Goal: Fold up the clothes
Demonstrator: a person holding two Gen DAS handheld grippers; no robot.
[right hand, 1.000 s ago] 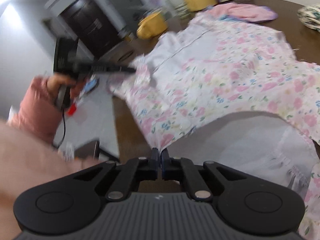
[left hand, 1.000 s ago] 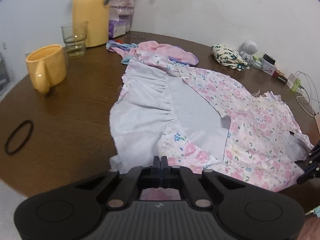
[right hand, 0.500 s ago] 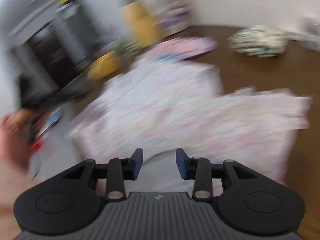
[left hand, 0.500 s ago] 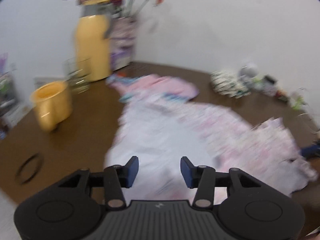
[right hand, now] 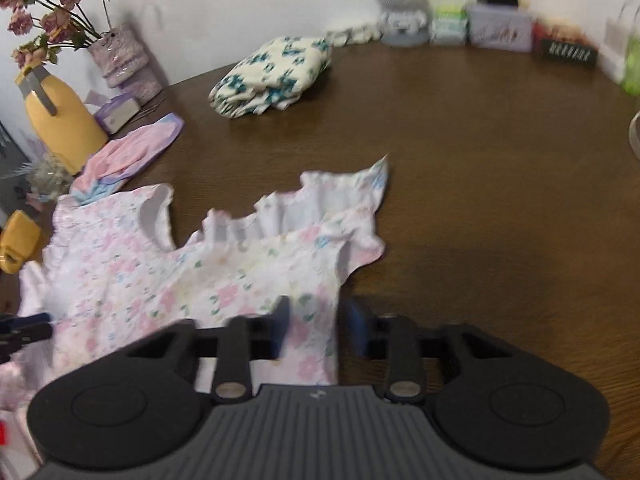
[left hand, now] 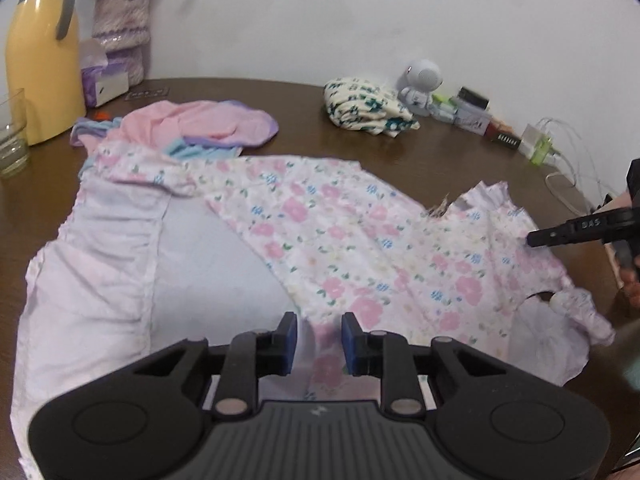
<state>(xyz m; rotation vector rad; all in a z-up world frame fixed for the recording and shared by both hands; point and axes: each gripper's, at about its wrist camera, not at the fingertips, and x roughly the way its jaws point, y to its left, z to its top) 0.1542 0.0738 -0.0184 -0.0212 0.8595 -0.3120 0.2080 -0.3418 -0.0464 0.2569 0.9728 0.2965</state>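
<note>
since a second before, the floral dress had been let go and both grippers had shifted across to new spots along its near edge; the view from each had swung from a tilted, blurred look to a steadier one over the table. the dress lay spread on the brown table, its pale lining turned up on the left side and the printed side showing across the middle and right, with the ruffled sleeve toward the far right.

the left gripper was closing over the near hem, a ridge of cloth between its blue pads but not yet pinched, as far as the left view showed. the right gripper looked parted around the side edge of the dress in its own blurred view, cloth between the fingers, and its jaws were closing.

by my reading the fold was partly begun: one flap seemed turned over, but the dress was far from a neat packet, and further folds remained. a folded patterned cloth sat farther back, likely finished, and a pink garment lay beyond the dress, seemingly still to do. a yellow flask stood at the far left.
</note>
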